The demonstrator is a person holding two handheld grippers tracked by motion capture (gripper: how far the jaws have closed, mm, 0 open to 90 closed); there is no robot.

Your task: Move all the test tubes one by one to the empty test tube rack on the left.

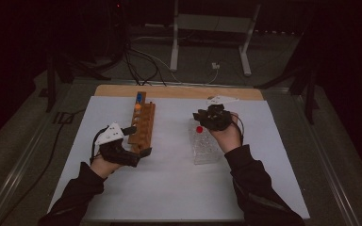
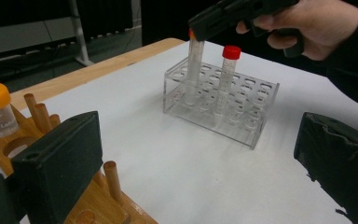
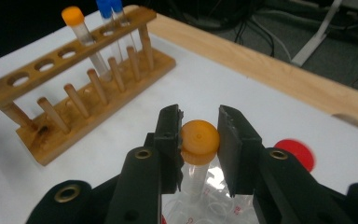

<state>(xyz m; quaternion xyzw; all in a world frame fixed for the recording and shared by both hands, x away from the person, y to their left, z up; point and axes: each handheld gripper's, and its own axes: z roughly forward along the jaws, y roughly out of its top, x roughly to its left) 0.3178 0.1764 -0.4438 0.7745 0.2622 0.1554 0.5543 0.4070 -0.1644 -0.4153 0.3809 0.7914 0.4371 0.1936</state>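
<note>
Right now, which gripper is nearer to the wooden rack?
Left. The left gripper is at the wooden rack, fingers either side; the right gripper is over the clear rack.

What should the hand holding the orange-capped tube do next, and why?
Probably lift it straight up. The right gripper has its jaws pressed on the cap of the orange-capped tube, whose lower end sits in a hole of the clear rack. A red-capped tube stands close beside it, so a straight pull seems safest. The left gripper, jaws apart, sits by the wooden rack.
</note>
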